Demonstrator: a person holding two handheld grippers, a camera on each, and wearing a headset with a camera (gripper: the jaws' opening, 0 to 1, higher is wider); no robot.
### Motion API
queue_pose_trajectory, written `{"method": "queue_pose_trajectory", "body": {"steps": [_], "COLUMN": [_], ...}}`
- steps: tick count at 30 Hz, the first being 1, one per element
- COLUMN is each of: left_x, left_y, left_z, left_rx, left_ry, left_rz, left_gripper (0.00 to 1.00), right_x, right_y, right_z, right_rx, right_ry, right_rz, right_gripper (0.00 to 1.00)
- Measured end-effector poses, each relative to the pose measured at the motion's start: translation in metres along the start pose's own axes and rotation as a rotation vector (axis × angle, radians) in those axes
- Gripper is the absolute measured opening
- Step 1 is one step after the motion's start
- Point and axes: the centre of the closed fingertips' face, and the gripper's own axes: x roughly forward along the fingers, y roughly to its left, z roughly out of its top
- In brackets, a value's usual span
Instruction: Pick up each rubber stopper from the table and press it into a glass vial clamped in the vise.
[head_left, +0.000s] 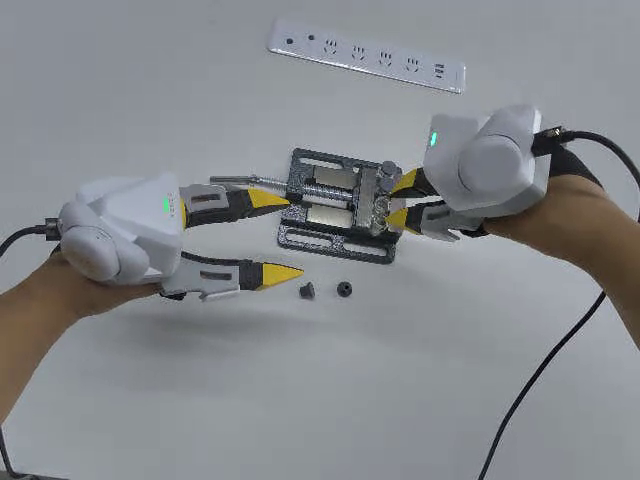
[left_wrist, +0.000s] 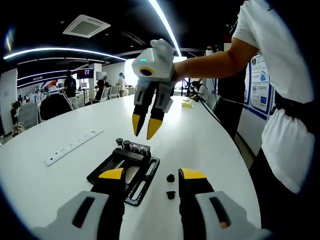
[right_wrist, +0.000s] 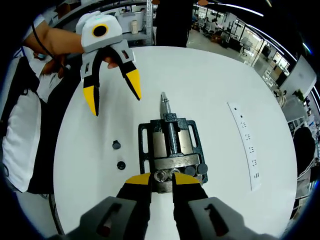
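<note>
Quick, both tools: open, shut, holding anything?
Left tool: open wide, empty.
Right tool: slightly open, empty, above the vise.

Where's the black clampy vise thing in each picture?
Head view: the vise sits in the middle of the picture.
Left gripper view: the vise is low and centre, just past the jaws.
Right gripper view: the vise is in the centre, just above the jaws.
Shared landmark: the white power strip, lying near it.

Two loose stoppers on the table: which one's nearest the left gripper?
The stopper just off the left gripper's lower jaw tip in the head view; the other stopper lies beside it, farther from that tip.
</note>
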Motion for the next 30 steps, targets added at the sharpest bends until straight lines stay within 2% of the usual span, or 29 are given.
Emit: {"method": "queue_pose_trajectory", "body": {"steps": [4, 16, 23, 27, 30], "left_x": [0.002, 0.009, 0.014, 0.018, 0.019], "left_y": [-0.008, -0.024, -0.029, -0.031, -0.03], "left_z": [-0.01, -0.033, -0.047, -0.053, -0.057], "left_rx": [0.007, -0.002, -0.011, -0.011, -0.017], "left_ry": [0.024, 0.057, 0.085, 0.091, 0.096], "left_rz": [-0.013, -0.043, -0.057, -0.065, -0.064], "left_gripper": [0.38, 0.33, 0.33, 0.32, 0.31], "right_x": [-0.004, -0.007, -0.005, 0.0, 0.006], "right_y": [0.011, 0.039, 0.048, 0.063, 0.072], "right_z": [0.005, 0.014, 0.015, 0.017, 0.013], "right_rx": [-0.003, -0.016, -0.02, -0.005, 0.022], "right_ry": [-0.015, -0.046, -0.052, -0.078, -0.096], "right_rz": [0.003, 0.019, 0.032, 0.052, 0.062], "right_gripper": [0.16, 0.15, 0.16, 0.16, 0.17]}}
